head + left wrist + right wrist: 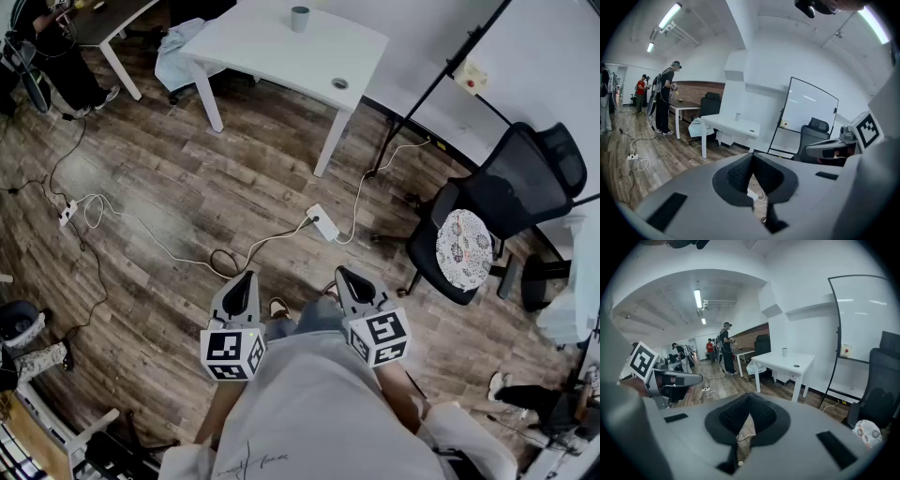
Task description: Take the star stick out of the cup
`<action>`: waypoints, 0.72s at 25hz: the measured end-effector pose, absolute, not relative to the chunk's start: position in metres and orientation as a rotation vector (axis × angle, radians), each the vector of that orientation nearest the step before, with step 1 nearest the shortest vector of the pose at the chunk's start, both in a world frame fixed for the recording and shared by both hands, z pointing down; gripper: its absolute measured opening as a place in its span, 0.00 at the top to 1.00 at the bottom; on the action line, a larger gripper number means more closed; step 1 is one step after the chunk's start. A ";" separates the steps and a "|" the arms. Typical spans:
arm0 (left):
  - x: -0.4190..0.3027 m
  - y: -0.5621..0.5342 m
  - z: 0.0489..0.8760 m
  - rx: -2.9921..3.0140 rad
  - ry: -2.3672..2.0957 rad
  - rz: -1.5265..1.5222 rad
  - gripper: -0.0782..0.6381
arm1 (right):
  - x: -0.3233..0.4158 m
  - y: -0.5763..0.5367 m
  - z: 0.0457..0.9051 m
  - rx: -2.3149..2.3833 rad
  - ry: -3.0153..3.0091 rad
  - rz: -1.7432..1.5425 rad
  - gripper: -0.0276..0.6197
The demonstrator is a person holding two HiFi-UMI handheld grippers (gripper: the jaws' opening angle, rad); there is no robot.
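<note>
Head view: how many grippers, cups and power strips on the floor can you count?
Grippers: 2, the left gripper and the right gripper
Cups: 1, the cup on the white table
Power strips: 2, the near power strip and the far-left power strip
Total: 5

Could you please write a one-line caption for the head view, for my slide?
Left claw and right claw, both shut and empty, held far from the cup on the white table.
</note>
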State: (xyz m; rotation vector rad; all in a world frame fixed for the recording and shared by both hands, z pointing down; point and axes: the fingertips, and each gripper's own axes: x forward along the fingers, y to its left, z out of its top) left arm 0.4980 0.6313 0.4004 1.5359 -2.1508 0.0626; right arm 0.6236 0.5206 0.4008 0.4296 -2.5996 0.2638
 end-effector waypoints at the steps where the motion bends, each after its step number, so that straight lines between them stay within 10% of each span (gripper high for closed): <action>1: 0.496 0.634 0.399 1.532 -2.159 0.055 0.88 | 0.623 0.520 0.400 0.437 -2.602 0.262 0.95; 18: 0.463 0.620 0.395 1.483 -2.240 -0.027 0.88 | 0.604 0.460 0.382 0.498 -2.687 0.311 0.94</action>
